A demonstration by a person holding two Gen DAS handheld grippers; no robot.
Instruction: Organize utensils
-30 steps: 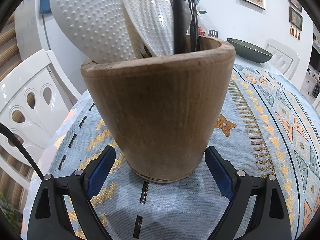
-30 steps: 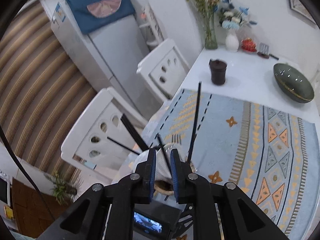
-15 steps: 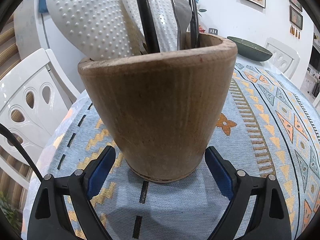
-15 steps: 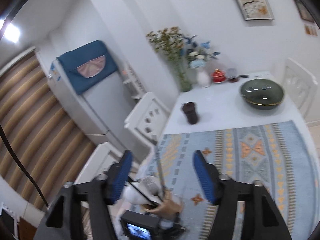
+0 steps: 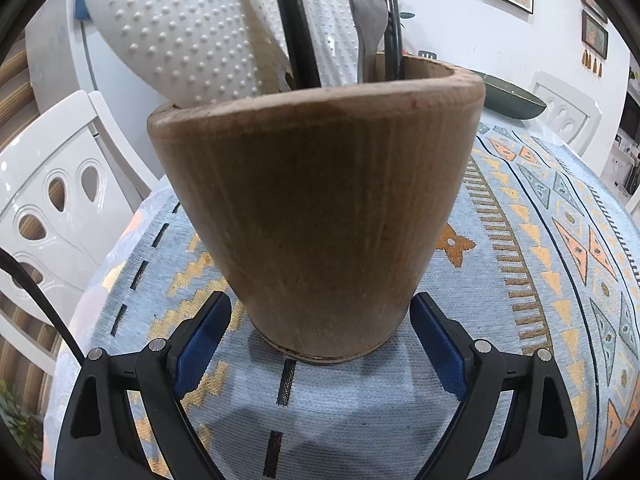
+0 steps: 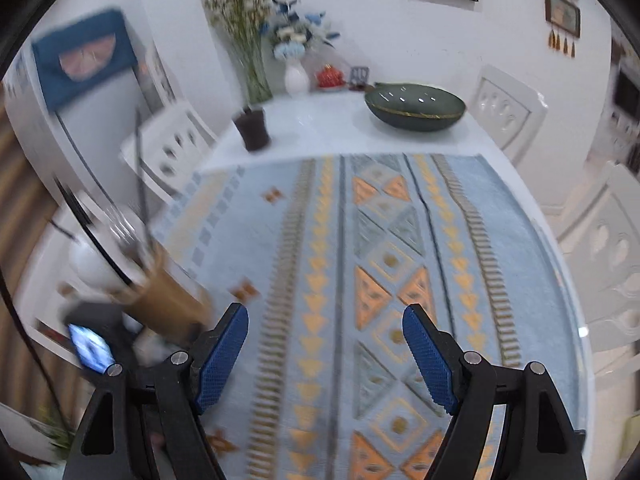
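left claw (image 5: 320,336): black arms, blue ribbed pads, silver screws, black cable | right claw (image 6: 325,354): same build

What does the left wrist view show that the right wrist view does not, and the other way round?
Left wrist only: the left gripper with its pads beside the base of the wooden holder, and the dotted white utensils up close. Right wrist only: the open, empty right gripper, the flower vases and a dark cup. Both: the holder, the patterned cloth, the green bowl.
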